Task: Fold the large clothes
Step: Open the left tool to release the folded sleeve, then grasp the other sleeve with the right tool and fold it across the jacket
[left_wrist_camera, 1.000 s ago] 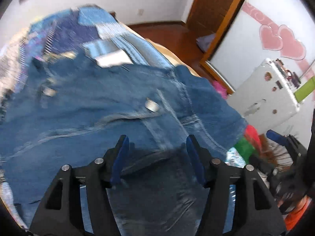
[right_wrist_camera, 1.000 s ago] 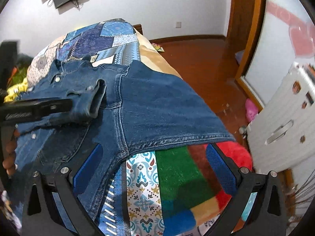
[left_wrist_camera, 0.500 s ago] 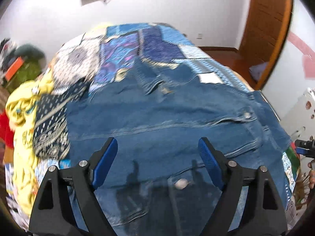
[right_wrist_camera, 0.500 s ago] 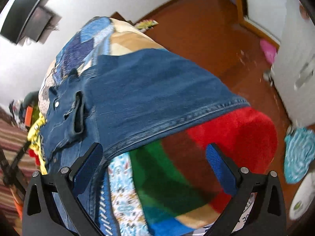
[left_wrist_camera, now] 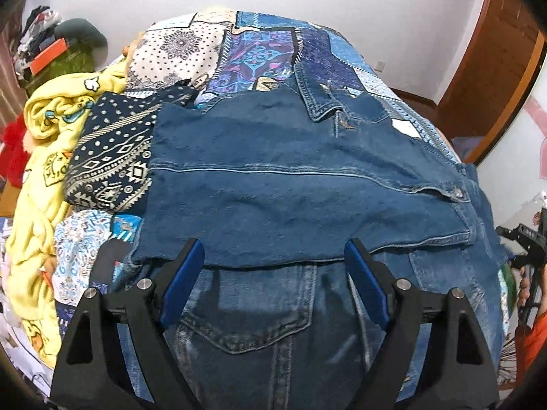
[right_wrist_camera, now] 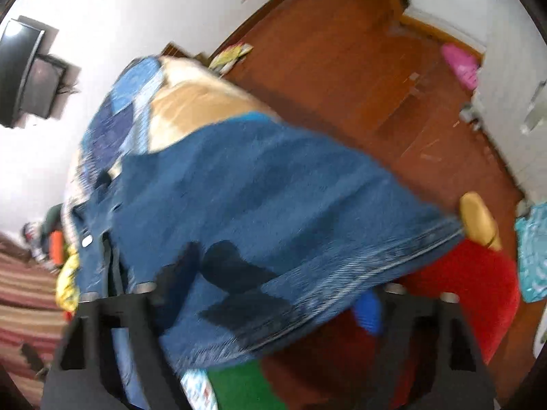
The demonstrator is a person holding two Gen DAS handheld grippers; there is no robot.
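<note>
A blue denim jacket (left_wrist_camera: 290, 184) lies on the patchwork bed, one sleeve folded across its body, collar at the far end. My left gripper (left_wrist_camera: 273, 273) is open and empty, hovering above the jacket's near part by a chest pocket (left_wrist_camera: 249, 311). In the blurred right wrist view the jacket's hem (right_wrist_camera: 273, 225) hangs over the bed's right edge. My right gripper (right_wrist_camera: 270, 297) is open, with the hem lying between its fingers, the right blue pad (right_wrist_camera: 367, 311) under the cloth edge. The right gripper also shows in the left wrist view (left_wrist_camera: 526, 239).
A patchwork quilt (left_wrist_camera: 239, 48) covers the bed. Yellow blanket (left_wrist_camera: 44, 136) and a patterned dark cloth (left_wrist_camera: 116, 157) lie at the left. Red plush blanket (right_wrist_camera: 471, 294) hangs below the hem. Wooden floor (right_wrist_camera: 342, 68) and a white cabinet (right_wrist_camera: 519, 102) are to the right.
My left gripper has let go of the sleeve, opened wide and drawn back over the jacket. My right gripper has dropped toward the hem at the bed's edge, which now lies between its fingers.
</note>
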